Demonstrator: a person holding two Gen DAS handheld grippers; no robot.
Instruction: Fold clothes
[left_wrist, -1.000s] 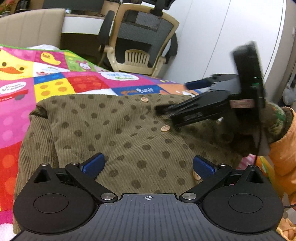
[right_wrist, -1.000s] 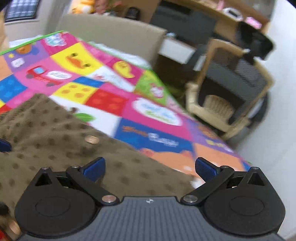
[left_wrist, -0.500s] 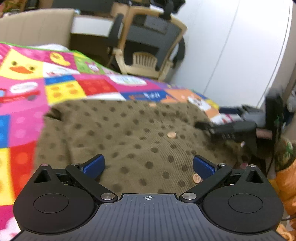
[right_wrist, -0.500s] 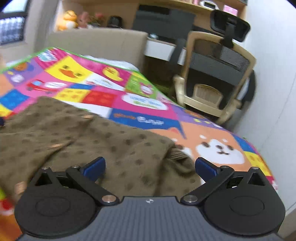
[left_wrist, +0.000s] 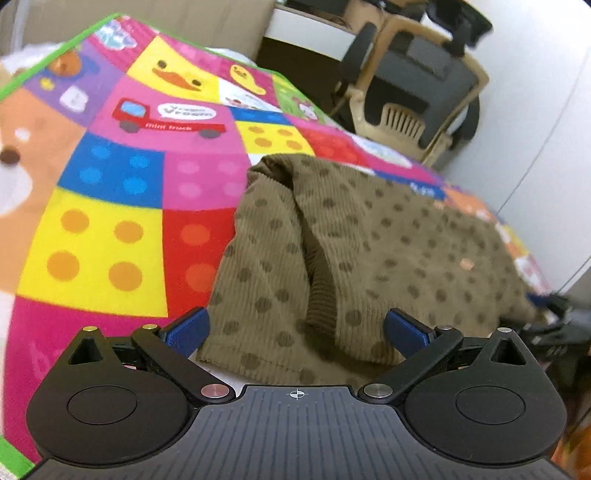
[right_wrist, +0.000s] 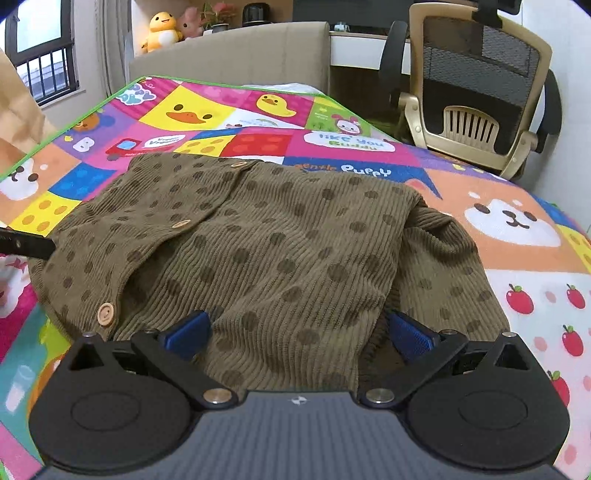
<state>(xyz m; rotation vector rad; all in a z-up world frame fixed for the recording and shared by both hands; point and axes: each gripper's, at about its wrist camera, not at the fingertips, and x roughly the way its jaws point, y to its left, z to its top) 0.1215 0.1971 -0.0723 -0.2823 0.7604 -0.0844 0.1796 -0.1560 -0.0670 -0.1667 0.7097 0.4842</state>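
Both grippers, left gripper (left_wrist: 295, 328) and right gripper (right_wrist: 297, 332), gape wide over the dotted corduroy cardigan (right_wrist: 258, 240). Pinch each near hem corner just ahead; lift evenly.

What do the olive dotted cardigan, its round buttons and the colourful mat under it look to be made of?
Olive dotted cardigan: soft ribbed corduroy-like cloth or knit, matte; fine parallel ridges and limp folds show. Its darker cuff looks rib-knitted. Round tan buttons: probably wood, pale and matte, though plastic is possible. Colourful cartoon-print mat: likely short-pile fabric or padded foam; the printed surface looks slightly fuzzy, with no shine.
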